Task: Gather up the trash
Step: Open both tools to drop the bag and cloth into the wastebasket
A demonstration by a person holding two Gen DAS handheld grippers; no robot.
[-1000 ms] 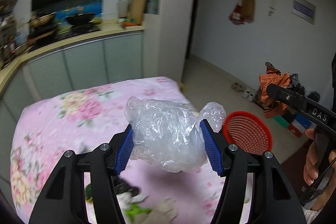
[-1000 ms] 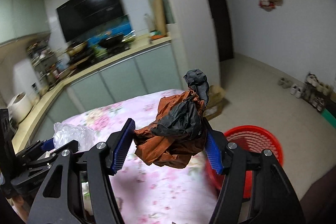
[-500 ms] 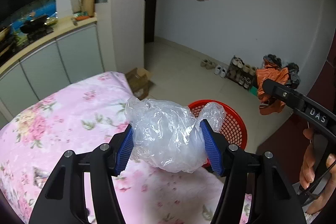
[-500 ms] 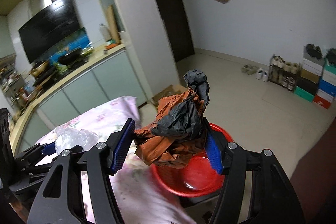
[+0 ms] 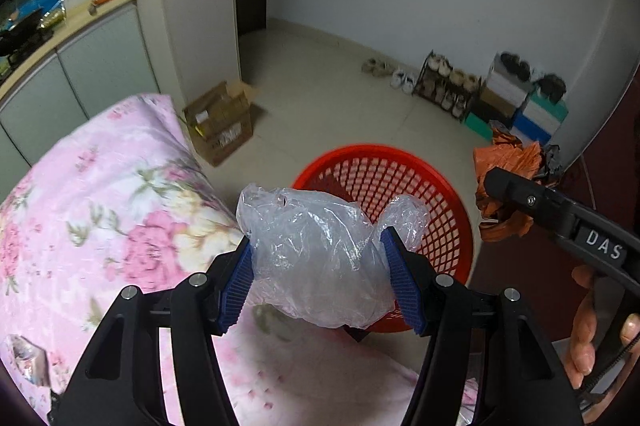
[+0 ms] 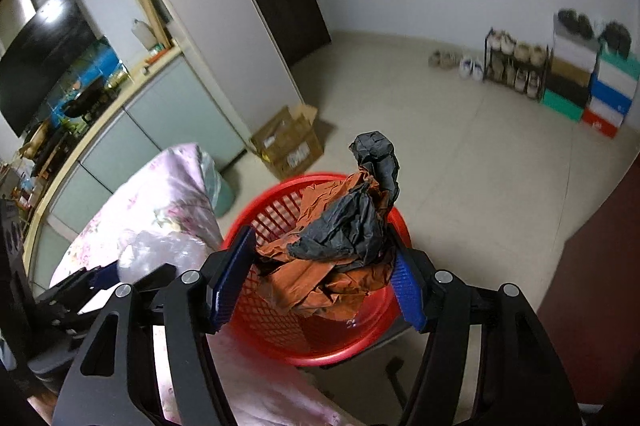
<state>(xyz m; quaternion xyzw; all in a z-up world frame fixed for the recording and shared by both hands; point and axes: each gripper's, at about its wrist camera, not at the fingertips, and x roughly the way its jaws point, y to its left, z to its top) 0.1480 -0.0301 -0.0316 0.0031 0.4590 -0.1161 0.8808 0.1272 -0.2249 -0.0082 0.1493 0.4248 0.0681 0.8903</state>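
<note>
Left tongs (image 5: 320, 278) clamp a featherlight, slippery clear plastic bag (image 5: 316, 258); right tongs (image 6: 314, 278) clamp crumpled orange-black wrapping (image 6: 336, 250), both above the red basket (image 6: 272, 322).

A: What is in the left gripper (image 5: 320, 274)?
B: A crumpled clear plastic bag (image 5: 320, 258), pinched between its pads.
A: And the right gripper (image 6: 320, 274)?
B: A crumpled orange-and-black wad (image 6: 340, 246), above the red basket (image 6: 280, 322).
</note>
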